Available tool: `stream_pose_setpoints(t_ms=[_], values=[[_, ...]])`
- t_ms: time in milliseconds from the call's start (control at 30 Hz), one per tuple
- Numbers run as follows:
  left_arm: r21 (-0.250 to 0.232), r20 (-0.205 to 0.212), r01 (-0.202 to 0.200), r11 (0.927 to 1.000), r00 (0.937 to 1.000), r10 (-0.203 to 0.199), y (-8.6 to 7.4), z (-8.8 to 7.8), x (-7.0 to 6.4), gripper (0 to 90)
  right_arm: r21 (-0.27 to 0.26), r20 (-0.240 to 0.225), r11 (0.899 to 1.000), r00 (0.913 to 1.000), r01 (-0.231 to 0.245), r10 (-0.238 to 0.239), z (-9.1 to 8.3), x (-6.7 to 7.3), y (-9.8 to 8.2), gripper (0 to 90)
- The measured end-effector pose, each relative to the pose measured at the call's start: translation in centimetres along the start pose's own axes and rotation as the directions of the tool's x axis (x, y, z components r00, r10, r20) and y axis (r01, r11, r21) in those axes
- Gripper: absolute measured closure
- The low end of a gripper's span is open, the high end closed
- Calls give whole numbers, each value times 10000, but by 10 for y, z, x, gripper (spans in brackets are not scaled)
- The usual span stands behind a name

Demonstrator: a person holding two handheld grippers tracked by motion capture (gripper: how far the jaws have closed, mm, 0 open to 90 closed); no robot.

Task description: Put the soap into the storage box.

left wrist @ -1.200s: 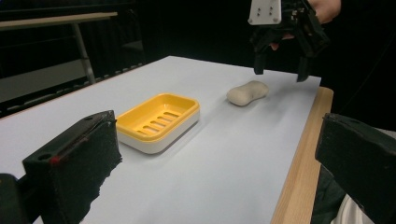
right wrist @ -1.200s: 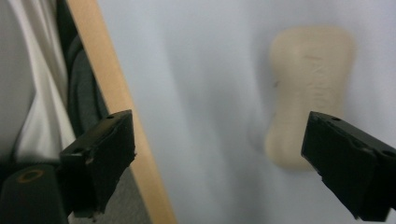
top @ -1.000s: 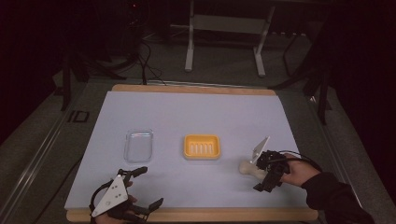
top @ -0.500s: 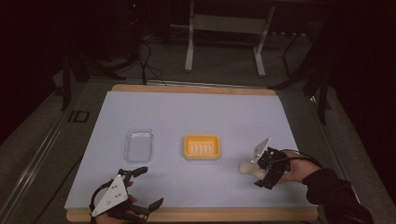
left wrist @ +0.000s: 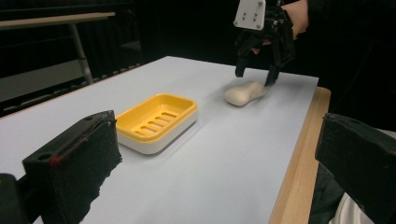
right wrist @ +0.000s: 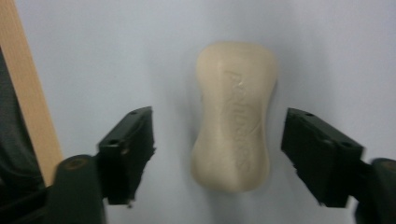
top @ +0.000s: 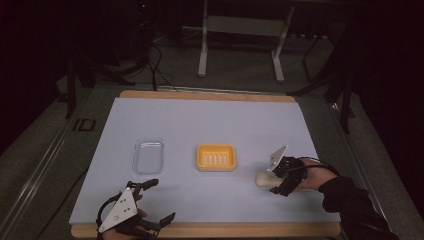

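Right gripper (top: 278,181): poised over the soap bar (top: 265,179) near the table's right edge, toward the near side. Its jaws have just been closing and now stand about half open, one on each long side of the bar.
Right gripper's hold: none yet. In the right gripper view (right wrist: 219,154) a strip of bare table shows between each pad and the soap bar (right wrist: 235,119), so the jaws bracket it without pressing.
Seen from the left gripper view: the right gripper (left wrist: 256,77) hangs pointing down, its fingertips level with the top of the soap bar (left wrist: 244,93), which lies flat on the table.
Soap bar: pale cream, waisted in the middle, raised lettering on top; it lies just right of the yellow soap dish (top: 216,157), apart from it.
Left gripper (top: 155,200): at the table's near left corner, jaws spread wide with nothing between them; in its own view the two black jaws stand far apart at the picture's sides.
Yellow soap dish (left wrist: 156,120): near the table's middle, slotted floor, nothing in it.
Clear tray (top: 148,155): left of the dish, well apart from it.
Table (top: 210,120): white sheet on a wooden board.
Against the earlier frame: the right gripper's jaws are narrower around the bar; the soap bar, dish, tray and left gripper lie where they did.
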State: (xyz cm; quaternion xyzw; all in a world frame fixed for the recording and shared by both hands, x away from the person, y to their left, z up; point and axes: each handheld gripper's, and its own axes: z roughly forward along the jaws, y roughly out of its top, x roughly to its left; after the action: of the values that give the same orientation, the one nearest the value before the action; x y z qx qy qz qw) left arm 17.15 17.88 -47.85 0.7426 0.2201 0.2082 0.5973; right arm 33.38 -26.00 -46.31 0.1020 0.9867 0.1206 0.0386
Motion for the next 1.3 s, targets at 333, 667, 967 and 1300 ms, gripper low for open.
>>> stream_pose_setpoints(t_ms=[333, 667, 967, 1300], values=[[22, -30, 5, 10000, 10000, -5, 0, 0, 0, 0, -45, -193, 10000, 9998, -45, 44, 15, -9, 1, 320], [40, 25, 9, 10000, 10000, -9, -1, 0, 0, 0, 200, -451, 9997, 9989, -143, 151, 28, -12, -1, 385], [14, 41, 24, 10000, 10000, -24, -1, 0, 0, 0, 327, -290, 9992, 9993, -227, 237, 35, -14, -1, 411], [18, 92, -6, 10000, 10000, 6, -1, -1, -2, 0, 363, -381, 9990, 9989, -257, 271, 37, -15, -3, 485]])
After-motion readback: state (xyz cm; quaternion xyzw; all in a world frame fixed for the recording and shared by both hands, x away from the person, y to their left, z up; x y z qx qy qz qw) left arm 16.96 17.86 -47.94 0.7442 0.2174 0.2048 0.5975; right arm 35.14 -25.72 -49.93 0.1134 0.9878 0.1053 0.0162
